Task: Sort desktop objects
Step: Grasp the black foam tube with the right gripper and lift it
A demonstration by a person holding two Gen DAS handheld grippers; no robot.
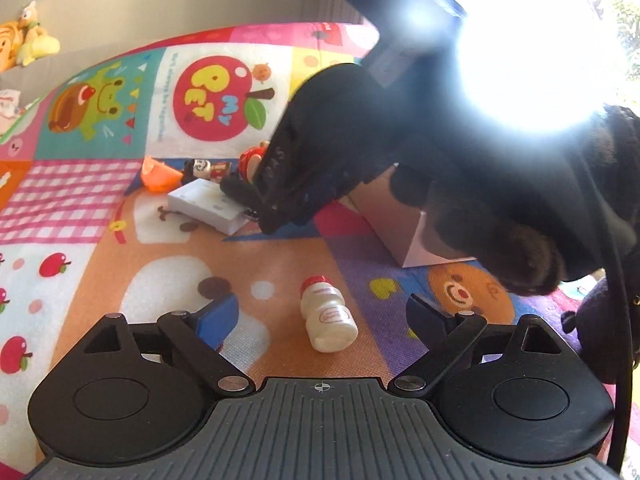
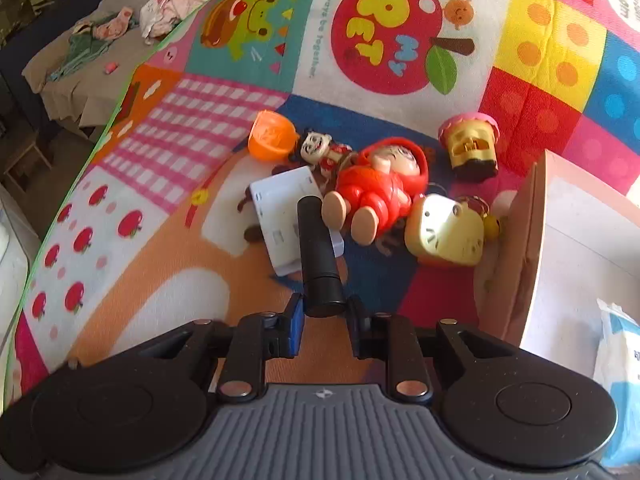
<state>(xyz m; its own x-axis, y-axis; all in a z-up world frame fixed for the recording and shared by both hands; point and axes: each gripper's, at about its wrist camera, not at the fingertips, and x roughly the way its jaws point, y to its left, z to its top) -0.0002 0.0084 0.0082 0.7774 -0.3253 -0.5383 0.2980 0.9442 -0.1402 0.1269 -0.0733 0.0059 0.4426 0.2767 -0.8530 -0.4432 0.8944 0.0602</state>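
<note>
A small white drink bottle (image 1: pixel 328 320) with a red cap lies on its side on the colourful play mat (image 1: pixel 120 216). My left gripper (image 1: pixel 322 314) hangs open above it, one finger on each side, neither pad touching. My right gripper (image 2: pixel 325 310) is shut on a black cylinder (image 2: pixel 318 248), which sticks out forward over a white flat box (image 2: pixel 280 200). The left wrist view shows the right gripper (image 1: pixel 260 210) from outside, tipped down over that white box (image 1: pixel 204 204) with the black cylinder (image 1: pixel 238 192) in its jaws.
Beyond the white box lie an orange cup (image 2: pixel 272 134), a small figurine (image 2: pixel 320 148), a red doll (image 2: pixel 380 184), a yellow toy (image 2: pixel 448 232) and a pink-topped gold toy (image 2: pixel 472 148). An open cardboard box (image 2: pixel 532 240) stands at the right, a blue-white pack (image 2: pixel 618 360) inside. Glare whitens the left view's upper right.
</note>
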